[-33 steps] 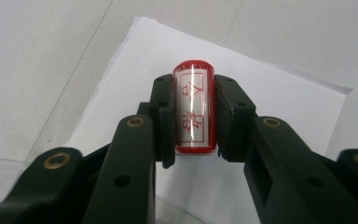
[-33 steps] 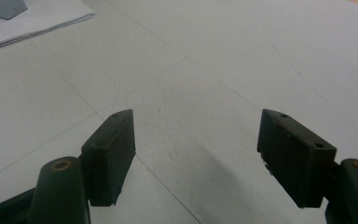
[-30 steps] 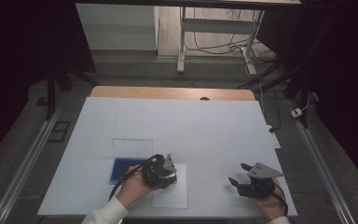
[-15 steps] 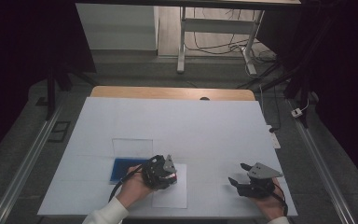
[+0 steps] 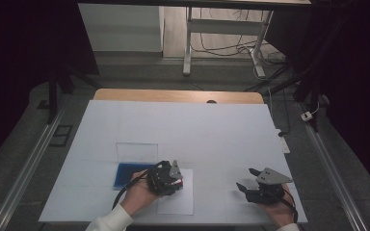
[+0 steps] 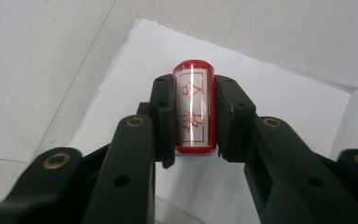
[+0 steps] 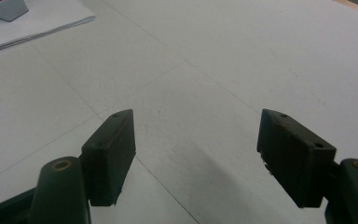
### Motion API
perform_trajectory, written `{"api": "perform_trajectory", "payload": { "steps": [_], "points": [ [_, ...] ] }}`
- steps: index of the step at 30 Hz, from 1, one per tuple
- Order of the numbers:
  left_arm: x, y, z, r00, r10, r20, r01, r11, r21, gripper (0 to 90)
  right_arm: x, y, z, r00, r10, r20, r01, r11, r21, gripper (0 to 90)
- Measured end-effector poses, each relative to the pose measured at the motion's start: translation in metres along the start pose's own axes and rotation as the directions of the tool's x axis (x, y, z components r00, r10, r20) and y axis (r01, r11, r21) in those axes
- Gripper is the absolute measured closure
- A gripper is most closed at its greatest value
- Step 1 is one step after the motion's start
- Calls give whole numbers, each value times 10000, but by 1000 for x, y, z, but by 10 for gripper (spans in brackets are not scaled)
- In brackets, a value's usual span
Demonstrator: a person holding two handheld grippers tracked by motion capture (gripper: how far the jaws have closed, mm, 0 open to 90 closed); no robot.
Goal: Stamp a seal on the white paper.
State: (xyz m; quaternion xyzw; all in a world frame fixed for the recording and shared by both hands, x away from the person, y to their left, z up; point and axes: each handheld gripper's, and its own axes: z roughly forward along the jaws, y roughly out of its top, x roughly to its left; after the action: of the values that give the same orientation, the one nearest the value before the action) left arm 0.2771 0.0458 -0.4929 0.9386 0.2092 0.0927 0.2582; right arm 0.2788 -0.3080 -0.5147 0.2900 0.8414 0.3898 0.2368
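The stamp looks like glossy red plastic with a clear, shiny sleeve over a white paper label. The left gripper clamping it is matt black plastic with 2 brass-coloured pins. Under the stamp lies a smooth matt paper sheet on a matt white table.

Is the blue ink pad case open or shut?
Open: the blue ink pad case shows its clear lid flipped back behind the blue base, beside the left gripper.
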Motion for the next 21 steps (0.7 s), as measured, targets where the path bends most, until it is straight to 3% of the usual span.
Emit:
{"api": "perform_trajectory", "payload": {
  "steps": [6, 11, 16, 21],
  "points": [
    [4, 0, -4, 9998, -97, 190, 99, 9999, -133, 705, -1, 0, 0, 10000, 15, -65, -16, 10000, -51, 273],
    [-1, 3, -5, 9998, 148, 164, -144, 9996, -250, 705, -1, -1, -1, 10000, 65, -30, -66, 10000, -46, 274],
    [0, 4, -15, 10000, 69, 24, -68, 9980, -621, 704, -2, -1, -2, 10000, -4, 36, 4, 10000, -48, 274],
    [4, 3, -25, 9997, -39, 247, 65, 9942, -1070, 704, -1, -1, -2, 10000, 0, -10, 0, 10000, -66, 274]
  ]
}}
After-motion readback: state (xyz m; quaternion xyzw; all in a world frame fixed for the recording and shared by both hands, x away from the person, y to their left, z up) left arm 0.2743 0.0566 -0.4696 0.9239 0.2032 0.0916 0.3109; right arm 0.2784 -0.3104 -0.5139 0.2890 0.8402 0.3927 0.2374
